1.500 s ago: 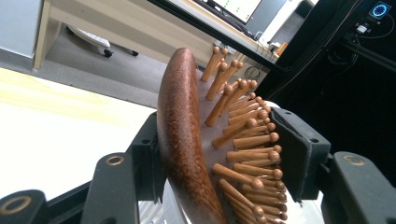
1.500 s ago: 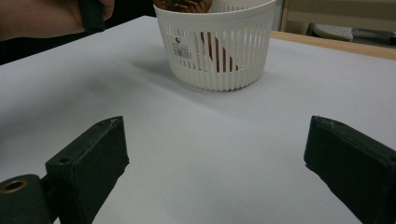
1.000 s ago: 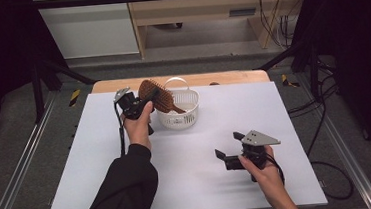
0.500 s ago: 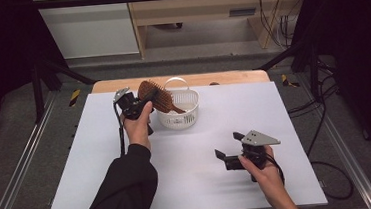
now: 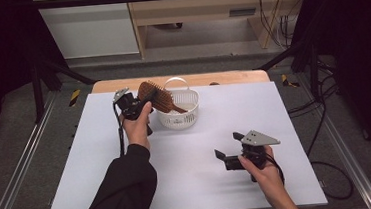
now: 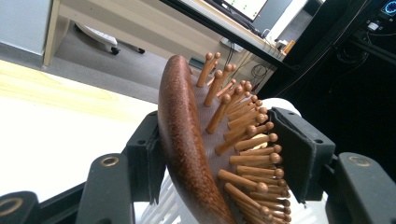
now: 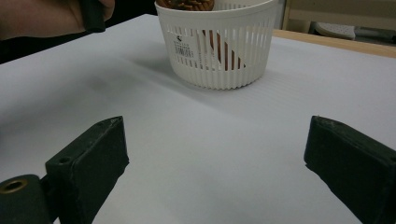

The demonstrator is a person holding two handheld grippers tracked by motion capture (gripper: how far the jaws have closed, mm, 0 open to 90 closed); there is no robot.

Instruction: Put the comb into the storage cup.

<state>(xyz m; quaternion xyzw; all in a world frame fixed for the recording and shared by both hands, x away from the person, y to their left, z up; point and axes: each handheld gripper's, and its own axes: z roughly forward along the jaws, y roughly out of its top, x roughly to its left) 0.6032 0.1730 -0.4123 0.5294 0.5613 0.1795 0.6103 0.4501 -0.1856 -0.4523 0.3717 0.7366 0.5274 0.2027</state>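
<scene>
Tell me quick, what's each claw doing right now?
Left claw: closed on the wooden hairbrush, its handle down in the white basket.
Right claw: open, holding nothing.

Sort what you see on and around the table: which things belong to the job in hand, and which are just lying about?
In the job:
- wooden hairbrush
- white basket
- left claw, around the brush head

Lying about:
- right claw, open over the bare table
- cables on the floor

A small label (image 7: 184, 46) sits on the white basket (image 7: 219, 51) wall (dark print, too small and blurred to read); nothing else carries legible text.
</scene>
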